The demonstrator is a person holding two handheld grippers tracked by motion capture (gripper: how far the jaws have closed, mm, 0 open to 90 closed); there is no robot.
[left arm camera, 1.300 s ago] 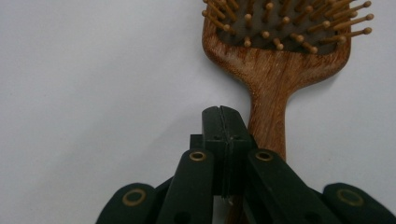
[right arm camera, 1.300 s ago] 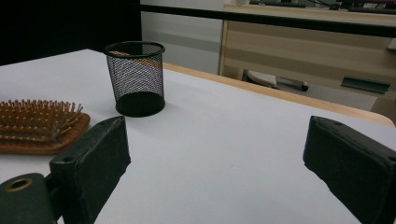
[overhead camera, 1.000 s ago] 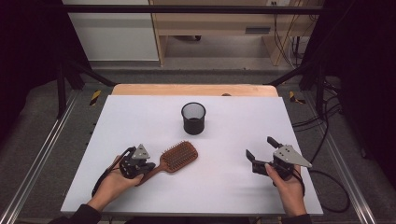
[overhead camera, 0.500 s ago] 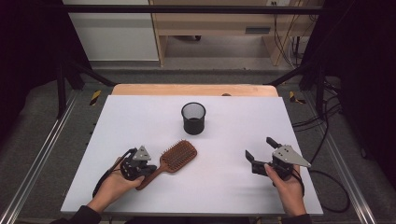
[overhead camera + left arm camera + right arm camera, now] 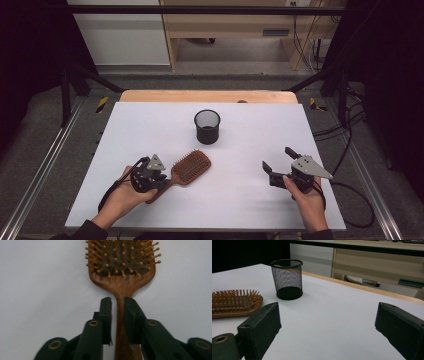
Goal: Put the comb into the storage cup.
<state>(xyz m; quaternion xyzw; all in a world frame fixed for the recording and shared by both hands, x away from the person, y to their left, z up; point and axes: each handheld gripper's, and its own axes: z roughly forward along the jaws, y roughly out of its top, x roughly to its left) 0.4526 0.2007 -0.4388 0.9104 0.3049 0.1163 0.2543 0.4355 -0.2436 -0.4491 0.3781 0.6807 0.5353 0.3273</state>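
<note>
Two grippers, left gripper clamping hairbrush handle, right gripper gaping over bare table.

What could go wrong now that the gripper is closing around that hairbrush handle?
The left gripper straddles the brush low on its thin handle, with the heavy bristle head far out front, so once lifted the brush may droop or twist. The mesh cup looks narrow; a tilted brush head might catch its rim and tip it.

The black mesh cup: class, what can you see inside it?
The mesh cup shows only its dark base through the mesh; nothing stands above its rim. Small items lying flat cannot be ruled out.
</note>
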